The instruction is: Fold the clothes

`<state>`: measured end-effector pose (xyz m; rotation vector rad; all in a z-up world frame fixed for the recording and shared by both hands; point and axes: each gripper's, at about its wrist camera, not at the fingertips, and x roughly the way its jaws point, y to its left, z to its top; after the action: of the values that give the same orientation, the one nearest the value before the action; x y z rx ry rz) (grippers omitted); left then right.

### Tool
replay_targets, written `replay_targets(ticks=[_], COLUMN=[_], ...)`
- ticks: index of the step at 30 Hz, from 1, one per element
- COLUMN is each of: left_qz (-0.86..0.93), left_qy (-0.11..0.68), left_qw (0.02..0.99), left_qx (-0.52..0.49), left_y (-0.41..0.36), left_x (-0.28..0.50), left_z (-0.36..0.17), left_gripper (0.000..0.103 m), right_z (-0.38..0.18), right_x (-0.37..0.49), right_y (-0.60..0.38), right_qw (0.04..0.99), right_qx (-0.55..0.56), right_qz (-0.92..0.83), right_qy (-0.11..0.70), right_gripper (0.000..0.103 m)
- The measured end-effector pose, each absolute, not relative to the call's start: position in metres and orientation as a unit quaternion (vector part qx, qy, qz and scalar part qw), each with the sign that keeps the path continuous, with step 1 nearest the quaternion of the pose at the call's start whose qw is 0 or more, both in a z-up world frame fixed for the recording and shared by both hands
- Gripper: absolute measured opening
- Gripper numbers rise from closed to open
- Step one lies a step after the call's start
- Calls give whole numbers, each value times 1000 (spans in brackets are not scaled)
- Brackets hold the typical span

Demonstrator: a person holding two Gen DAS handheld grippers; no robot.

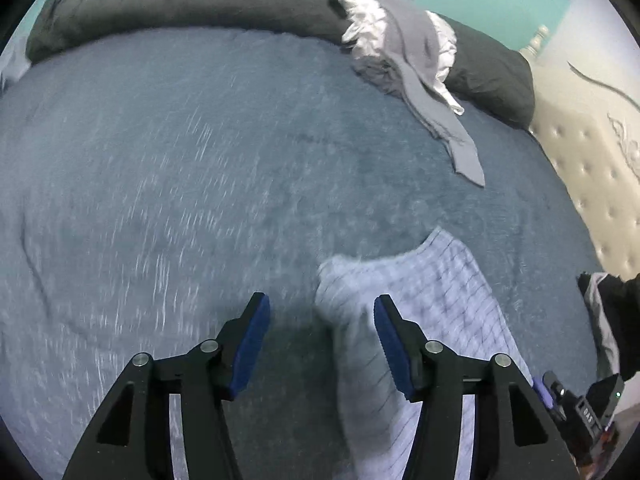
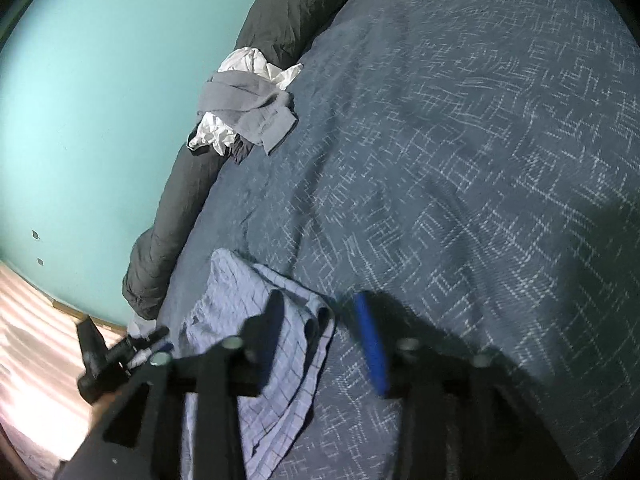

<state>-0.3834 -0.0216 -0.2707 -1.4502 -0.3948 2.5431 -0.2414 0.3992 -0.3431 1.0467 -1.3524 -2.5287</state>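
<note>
With both jaws released and empty, the pale-blue checked cotton garment [image 1: 420, 292] lies folded at lower centre of the blue patterned bed [image 1: 180, 168], while the crumpled grey and white clothes heap [image 1: 404, 52] at upper right looks still to be folded.

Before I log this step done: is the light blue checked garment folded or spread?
Folded: the checked garment lies as a narrow layered strip on the blue bedspread, one edge doubled over; neither gripper's pads press it.

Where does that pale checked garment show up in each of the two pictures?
Left wrist view: checked garment lies low and right of centre, beneath the gripper's right finger.
Right wrist view: checked garment lies low and left, under the left finger.
Shared landmark: the grey-and-white clothes pile.
</note>
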Motion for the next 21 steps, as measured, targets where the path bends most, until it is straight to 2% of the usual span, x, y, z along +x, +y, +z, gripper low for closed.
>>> replay_targets(ticks=[8,10,12,13,21], left_qz=[838,841,847,848,877], left_qy=[-181,-167,-146,-149,-143], left_qw=[123,120,113,108,89], left_qx=[-500,-500,-498,-497,-449], left_y=[-19,-15,-11,-13,-15], left_x=[-387,-388,-390,-390,-375], left_z=[-298,-300,-302,-302,-268], left_gripper=[59,58,57,57,58], right_z=[-345,-345,-346,-346,-347], right_x=[-248,-249,-250,-250,-247], right_y=[390,388,387,388,394], right_qw=[55,59,53,48,45], right_qx=[355,359,364,367,359], right_qz=[-830,-832,-834,-835,-830], right_qy=[-426,-418,-410,-408,-425], right_gripper=[39,32,15,13,12])
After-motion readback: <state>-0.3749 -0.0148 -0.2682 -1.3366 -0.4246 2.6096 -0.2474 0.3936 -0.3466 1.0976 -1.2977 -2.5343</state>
